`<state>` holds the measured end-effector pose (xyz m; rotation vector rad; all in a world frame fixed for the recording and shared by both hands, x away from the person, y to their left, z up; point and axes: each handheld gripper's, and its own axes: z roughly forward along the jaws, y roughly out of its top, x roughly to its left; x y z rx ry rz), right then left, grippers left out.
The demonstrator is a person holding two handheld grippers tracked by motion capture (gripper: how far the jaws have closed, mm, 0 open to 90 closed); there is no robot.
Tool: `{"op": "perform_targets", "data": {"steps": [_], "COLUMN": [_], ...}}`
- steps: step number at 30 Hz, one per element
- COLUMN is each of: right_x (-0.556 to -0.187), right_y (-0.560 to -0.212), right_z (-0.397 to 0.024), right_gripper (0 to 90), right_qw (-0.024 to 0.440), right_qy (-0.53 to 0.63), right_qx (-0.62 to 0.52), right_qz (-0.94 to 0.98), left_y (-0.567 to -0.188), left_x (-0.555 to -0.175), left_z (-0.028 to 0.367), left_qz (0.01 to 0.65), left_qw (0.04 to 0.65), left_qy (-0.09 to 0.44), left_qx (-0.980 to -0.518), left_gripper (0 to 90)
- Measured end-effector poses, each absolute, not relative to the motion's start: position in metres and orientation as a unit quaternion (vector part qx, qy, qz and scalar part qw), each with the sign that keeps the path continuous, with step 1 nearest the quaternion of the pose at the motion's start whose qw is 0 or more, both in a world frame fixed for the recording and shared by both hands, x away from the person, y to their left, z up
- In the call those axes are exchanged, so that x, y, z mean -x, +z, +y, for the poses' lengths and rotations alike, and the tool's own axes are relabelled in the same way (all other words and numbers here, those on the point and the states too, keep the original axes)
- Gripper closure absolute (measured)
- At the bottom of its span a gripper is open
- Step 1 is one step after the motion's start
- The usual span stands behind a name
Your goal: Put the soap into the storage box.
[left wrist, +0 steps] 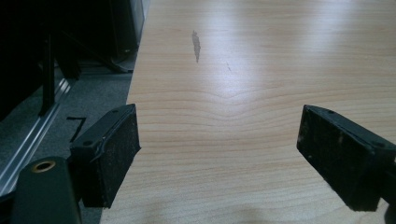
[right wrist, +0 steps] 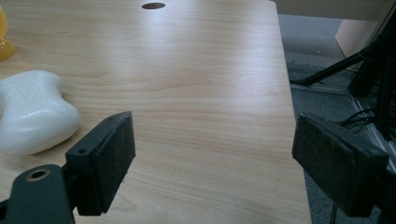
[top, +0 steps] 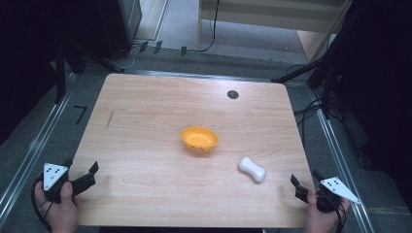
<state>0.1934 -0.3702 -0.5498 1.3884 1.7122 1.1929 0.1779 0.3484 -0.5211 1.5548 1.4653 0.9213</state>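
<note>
At the lower left of the high view the left gripper (top: 87,175) rests low at the table's (top: 145,121) edge, jaws spread and empty; the right gripper (top: 297,187) at lower right matches it (also gaping, nothing between). The white soap bar (top: 252,169) lies just up-left of it, below-right of the central orange bowl (top: 199,139).

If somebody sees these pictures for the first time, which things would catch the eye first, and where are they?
The orange bowl stands out first, near the middle of the wooden table. Next comes the white soap bar, lying apart from the bowl, toward the person's right. The left tool and right tool wait open at the near corners, each holding nothing.
</note>
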Motion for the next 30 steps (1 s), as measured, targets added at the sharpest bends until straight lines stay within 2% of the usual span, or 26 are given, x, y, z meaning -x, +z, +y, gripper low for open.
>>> {"op": "perform_targets", "data": {"steps": [14, 30], "right_x": [-0.197, -0.206], "right_y": [-0.55, -0.533], "right_z": [-0.363, -0.351], "right_gripper": [16.6, 17.1], "right_qw": [0.319, 0.286], "right_qy": [0.418, 0.369], "right_qx": [-0.528, -0.497], "right_qz": [0.667, 0.731], "left_y": [-0.521, -0.521], "left_x": [-0.178, -0.18], "left_z": [0.35, 0.349], "left_qz": [0.581, 0.585], "left_qw": [0.399, 0.394], "left_qy": [0.362, 0.356], "left_qx": [-0.61, -0.614], "left_gripper": [13.4, 13.4]}}
